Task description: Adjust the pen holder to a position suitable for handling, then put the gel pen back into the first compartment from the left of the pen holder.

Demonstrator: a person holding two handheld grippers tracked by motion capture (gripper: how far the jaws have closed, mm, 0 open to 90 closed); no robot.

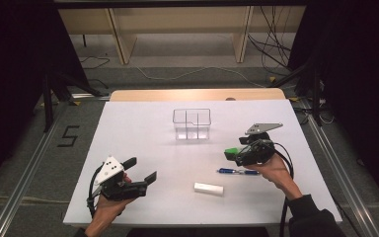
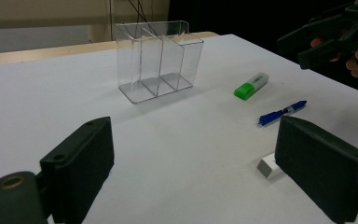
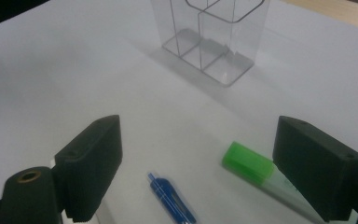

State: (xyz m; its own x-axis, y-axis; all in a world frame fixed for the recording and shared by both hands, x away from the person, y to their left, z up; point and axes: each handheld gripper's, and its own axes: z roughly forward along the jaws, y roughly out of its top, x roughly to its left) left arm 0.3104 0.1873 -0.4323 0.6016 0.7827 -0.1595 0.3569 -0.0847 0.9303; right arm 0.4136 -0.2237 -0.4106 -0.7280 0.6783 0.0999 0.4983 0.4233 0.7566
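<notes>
Highlighter [image 3: 255, 169], chunky green cap, pale barrel, lies flat under right gripper [image 3: 198, 163]; jaws wide, empty. Left gripper [image 2: 193, 172] gaping too, holding zilch.

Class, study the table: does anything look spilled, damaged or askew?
Nothing stands out. The clear organizer stands upright and empty. The green highlighter, blue pen and white eraser lie flat and intact on the white table.

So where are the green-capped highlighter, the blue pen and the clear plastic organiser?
green-capped highlighter [image 2: 250, 86], left gripper view, barrel middle
blue pen [image 2: 282, 112], left gripper view, mid-barrel
clear plastic organiser [image 1: 191, 123], high view, front wall
</notes>
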